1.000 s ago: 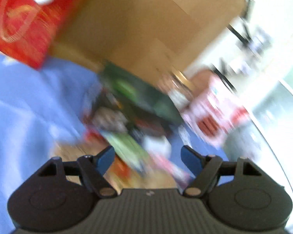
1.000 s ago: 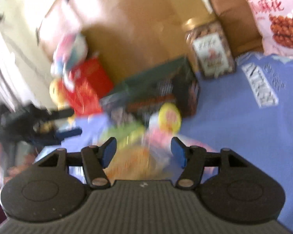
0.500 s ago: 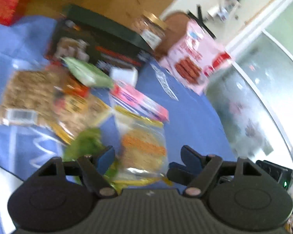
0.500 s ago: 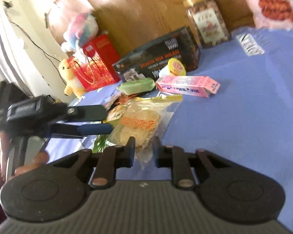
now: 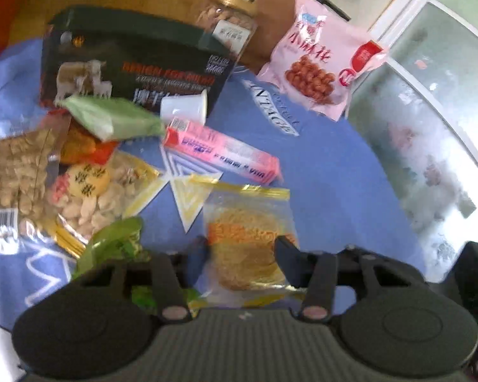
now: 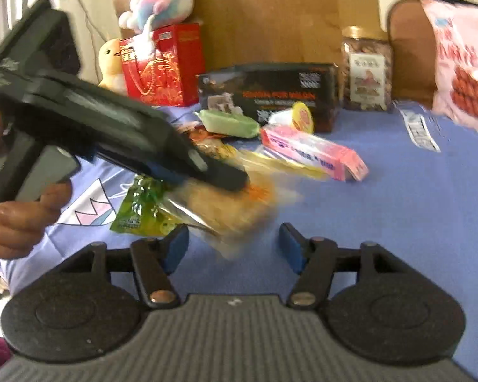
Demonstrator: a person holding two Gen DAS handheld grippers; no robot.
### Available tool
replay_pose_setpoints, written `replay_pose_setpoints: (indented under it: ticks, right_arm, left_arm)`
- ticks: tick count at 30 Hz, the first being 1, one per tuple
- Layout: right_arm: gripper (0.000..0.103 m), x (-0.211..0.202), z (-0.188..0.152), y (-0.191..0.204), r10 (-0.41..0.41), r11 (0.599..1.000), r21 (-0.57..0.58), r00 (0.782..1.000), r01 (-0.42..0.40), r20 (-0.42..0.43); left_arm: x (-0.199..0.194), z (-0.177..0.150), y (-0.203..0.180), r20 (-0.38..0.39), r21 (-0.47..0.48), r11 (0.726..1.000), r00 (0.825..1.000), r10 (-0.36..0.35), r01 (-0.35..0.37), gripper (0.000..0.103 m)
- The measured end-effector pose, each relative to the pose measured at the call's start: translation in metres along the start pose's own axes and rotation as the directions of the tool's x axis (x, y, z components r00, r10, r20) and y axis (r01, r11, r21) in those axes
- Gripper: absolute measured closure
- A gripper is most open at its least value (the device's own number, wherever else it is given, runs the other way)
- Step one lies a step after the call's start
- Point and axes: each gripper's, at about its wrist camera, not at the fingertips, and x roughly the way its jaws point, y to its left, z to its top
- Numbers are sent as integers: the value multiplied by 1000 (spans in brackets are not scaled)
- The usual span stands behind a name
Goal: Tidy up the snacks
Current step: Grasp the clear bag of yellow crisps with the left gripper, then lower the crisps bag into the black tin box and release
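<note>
While the left gripper (image 5: 242, 251) comes in tilted down over the near part of the blue cloth-covered table (image 5: 328, 172), its jaws have just been closing and now bracket the clear yellow-edged zip bag of round noodle-like cakes (image 5: 248, 232); whether the pads actually press on the bag cannot be told from the frames. In the right wrist view that same gripper (image 6: 229, 176) reaches across from the left, a hand (image 6: 19, 222) wrapped on its handle, fingertips over the bag (image 6: 226, 207), which is motion-blurred.

Right gripper (image 6: 232, 248): jaws have just been opening, standing apart, nothing between them, bare cloth under them, the bag just beyond.

Bag: transparent film, yellow zip strip along its far edge, pale round cake with an orange label band on top. Lies flat near the table's near edge.

Just left of it: crumpled green foil packet (image 5: 118, 242), then a clear bag of pale nuts (image 5: 89, 197) and a bag of tan crackers (image 5: 12, 172) toward the left edge.

Mid-table: long pink carton (image 5: 220, 149), pale green wrapped bar (image 5: 111, 117), small white cup (image 5: 183, 106).

Far edge: dark rectangular box (image 5: 127, 63), gold-lidded clear jar (image 5: 229, 22), pink pouch of fried twists (image 5: 322, 63) at the far right. Red gift bag (image 6: 162, 63) and plush toys (image 6: 159, 0) at the far left.
</note>
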Motion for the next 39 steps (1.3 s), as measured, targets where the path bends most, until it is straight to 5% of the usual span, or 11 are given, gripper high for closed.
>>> replay_pose_setpoints:
  ticks: [2,8,15,21,25,28,32,39]
  right_arm:
    - [52,-2,-2,0,-30,999,-17,1000,30,6]
    - [53,-9,21,2,-4,1000,-16,994,5,108]
    - [53,32,89,-3,15,997,-82,977,3,212]
    - [53,95,138,-33,51,999,3,983,-52,174]
    - [52,121,147,-39,-17,1000,26,989,13,148]
    - [50,114,146,-47,-58,997,68,984,47,170]
    - [50,76,124,-78,-49,977,214,973,0,225]
    - [49,107,77,-95,55,916,396,998,-59,21]
  left_arm:
    - [-5,-2,-2,15,5,1000,1000,9,-9,63]
    - [-39,11,-12,124,41,999,992,13,-18,63]
    - [-65,75,3,262,21,997,963,69,-77,62]
    - [-43,135,41,289,-61,991,948,132,-120,63]
    - [-17,152,62,279,-119,985,948,156,-127,63]
    - [-10,153,69,279,-152,977,942,186,-149,60]
    - [-34,133,74,336,-165,985,937,99,-45,60]
    - [-42,84,63,313,-167,984,950,-5,60,59]
